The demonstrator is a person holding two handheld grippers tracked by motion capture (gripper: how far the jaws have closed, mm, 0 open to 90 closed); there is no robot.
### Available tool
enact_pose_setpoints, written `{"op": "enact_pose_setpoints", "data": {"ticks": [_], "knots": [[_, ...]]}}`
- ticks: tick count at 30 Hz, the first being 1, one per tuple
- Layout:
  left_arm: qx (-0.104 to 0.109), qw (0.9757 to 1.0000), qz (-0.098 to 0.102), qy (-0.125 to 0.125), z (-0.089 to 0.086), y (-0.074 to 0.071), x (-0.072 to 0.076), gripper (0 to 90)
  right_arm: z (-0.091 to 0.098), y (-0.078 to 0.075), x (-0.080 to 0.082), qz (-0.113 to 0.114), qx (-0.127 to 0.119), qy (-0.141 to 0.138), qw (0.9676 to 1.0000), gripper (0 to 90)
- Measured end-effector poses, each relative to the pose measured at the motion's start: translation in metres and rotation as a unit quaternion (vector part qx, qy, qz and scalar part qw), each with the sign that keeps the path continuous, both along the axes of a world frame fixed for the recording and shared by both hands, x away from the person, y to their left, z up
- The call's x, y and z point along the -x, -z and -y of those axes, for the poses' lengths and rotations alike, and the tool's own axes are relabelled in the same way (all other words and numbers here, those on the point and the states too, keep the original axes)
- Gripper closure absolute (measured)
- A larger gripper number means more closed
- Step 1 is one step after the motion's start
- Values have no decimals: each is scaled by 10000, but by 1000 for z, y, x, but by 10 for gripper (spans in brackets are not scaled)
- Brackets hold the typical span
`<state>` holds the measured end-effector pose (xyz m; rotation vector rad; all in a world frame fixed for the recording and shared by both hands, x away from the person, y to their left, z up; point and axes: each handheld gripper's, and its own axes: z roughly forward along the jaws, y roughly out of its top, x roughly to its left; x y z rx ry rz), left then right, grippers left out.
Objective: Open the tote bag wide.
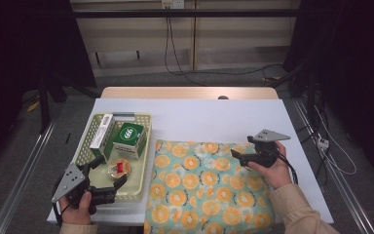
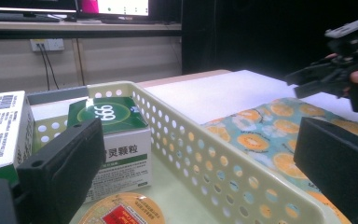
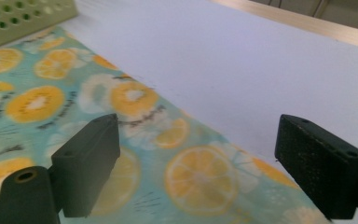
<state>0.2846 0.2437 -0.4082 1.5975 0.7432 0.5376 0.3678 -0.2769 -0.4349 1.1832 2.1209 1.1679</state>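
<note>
left gripper (image 1: 108, 181): jaws spread, straddling basket (image 1: 146, 151) wall, holding nothing | right gripper (image 1: 237, 157): jaws apart, nothing between, above orange-print cloth (image 1: 209, 195) | cloth's near edge cut off | round tin (image 1: 119, 168) label unreadable

White table (image 1: 224, 117), wooden edge beyond. Cables (image 1: 168, 44) hanging down back wall. Power strip (image 1: 323, 143) on floor, right. Monitors (image 2: 121, 7) on shelf behind.

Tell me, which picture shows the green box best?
The left gripper view: the green box sits close, with its top and front print clear. The high view shows it small inside the basket. The right gripper view has a basket corner and the orange-print cloth.
</note>
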Motion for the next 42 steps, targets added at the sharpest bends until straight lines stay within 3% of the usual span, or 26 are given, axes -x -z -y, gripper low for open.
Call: {"op": "enact_pose_setpoints", "data": {"ticks": [6,8,10,15,19,30,36,39,42], "knots": [[10,10000,2,19,2,0,1,19,11,14,-27,-378,166,79,9991,231],[19,10000,5,15,1,0,1,19,10,18,-32,-448,92,4,9990,276],[23,10000,12,17,1,0,1,19,7,23,-36,-499,29,-36,9987,303],[10,10000,23,24,1,0,1,19,-2,29,-41,-640,488,-256,9964,386],[25,10000,29,34,2,-1,2,19,-1,29,-43,-717,429,-264,9962,434],[-6,10000,29,48,2,-1,2,19,5,25,-40,-870,323,-592,9939,884],[13,10000,24,39,3,-1,2,19,3,23,-39,-942,206,-570,9937,900],[5,10000,30,43,3,-1,3,19,4,18,-41,-882,6,-405,9953,900],[13,10000,15,24,2,-2,3,20,7,11,-46,-794,-6,-256,9965,900]]}}
